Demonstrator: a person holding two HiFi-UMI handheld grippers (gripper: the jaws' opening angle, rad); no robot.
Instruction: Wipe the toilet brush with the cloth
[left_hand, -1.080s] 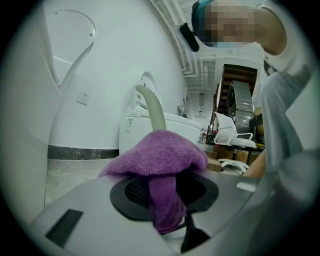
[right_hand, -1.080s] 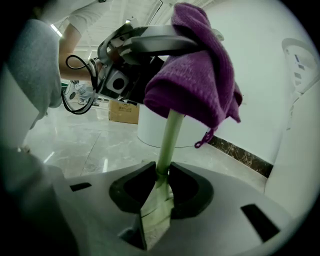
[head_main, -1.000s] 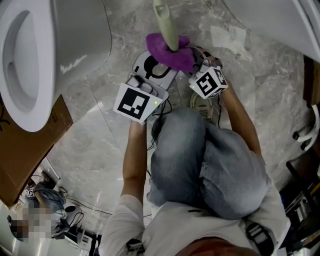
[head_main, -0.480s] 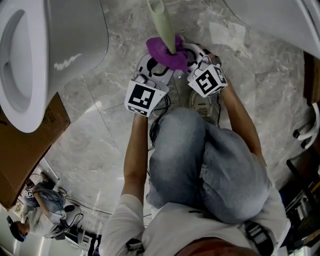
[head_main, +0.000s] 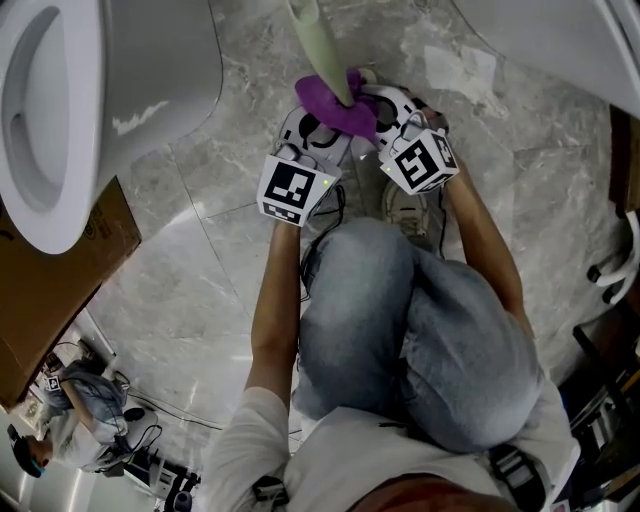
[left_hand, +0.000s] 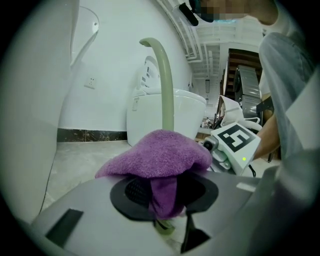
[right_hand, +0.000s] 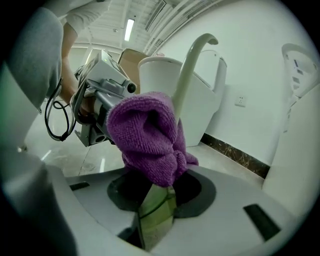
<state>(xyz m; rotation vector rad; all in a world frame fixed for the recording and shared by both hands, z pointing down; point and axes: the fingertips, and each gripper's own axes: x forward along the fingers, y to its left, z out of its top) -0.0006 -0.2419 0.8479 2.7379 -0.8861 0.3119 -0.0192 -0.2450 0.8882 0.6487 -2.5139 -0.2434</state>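
The pale green toilet brush handle (head_main: 318, 50) rises from between my two grippers at the top of the head view. A purple cloth (head_main: 340, 105) is wrapped round it. My left gripper (head_main: 318, 128) is shut on the cloth (left_hand: 157, 160), and a fold of it is pinched between the jaws with the handle (left_hand: 165, 85) standing behind. My right gripper (head_main: 378, 112) grips the handle (right_hand: 157, 207) just under the cloth (right_hand: 147, 137). Its jaws have just been opening a little, with the handle still between them. The brush head is hidden.
A white toilet bowl (head_main: 60, 110) stands at the left beside brown cardboard (head_main: 60, 300). Another white fixture (head_main: 560, 40) fills the upper right. A paper scrap (head_main: 455, 70) lies on the marble floor. The person's bent knees (head_main: 420, 330) are right behind the grippers.
My left gripper has sunk with the purple cloth, sliding it down the brush handle. The right gripper has stayed where it was on the handle.
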